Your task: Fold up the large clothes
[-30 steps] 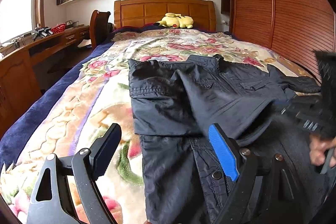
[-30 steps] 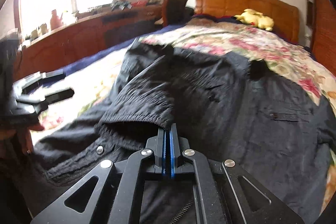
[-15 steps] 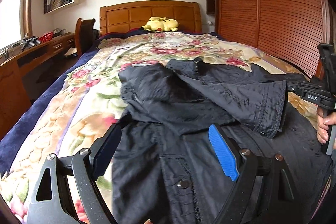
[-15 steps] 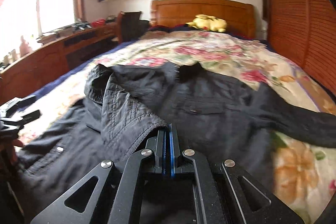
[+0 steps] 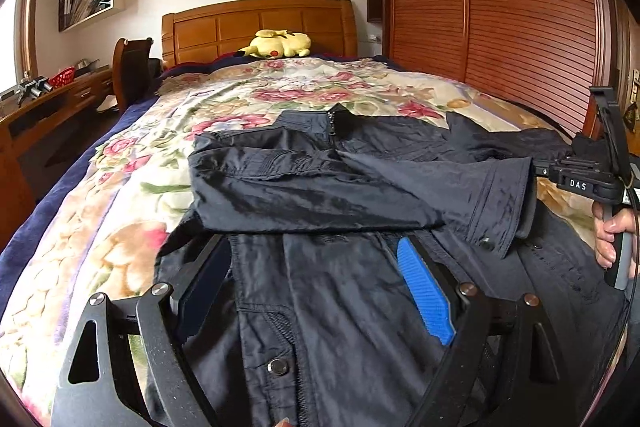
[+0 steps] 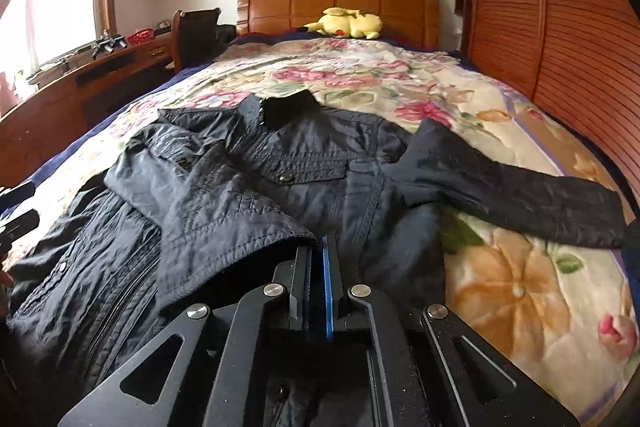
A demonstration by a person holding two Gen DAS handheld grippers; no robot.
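- Left wrist view: my left tool is hovering with its jaws standing wide over the lower front of the dark jacket, gripping nothing.
- The jacket is lying on the bed's floral blanket, collar toward the headboard.
- My right tool is clamping the cuff of the sleeve folded across the chest.
- The other sleeve is lying stretched out on the blanket.
- A yellow plush toy is resting by the headboard.
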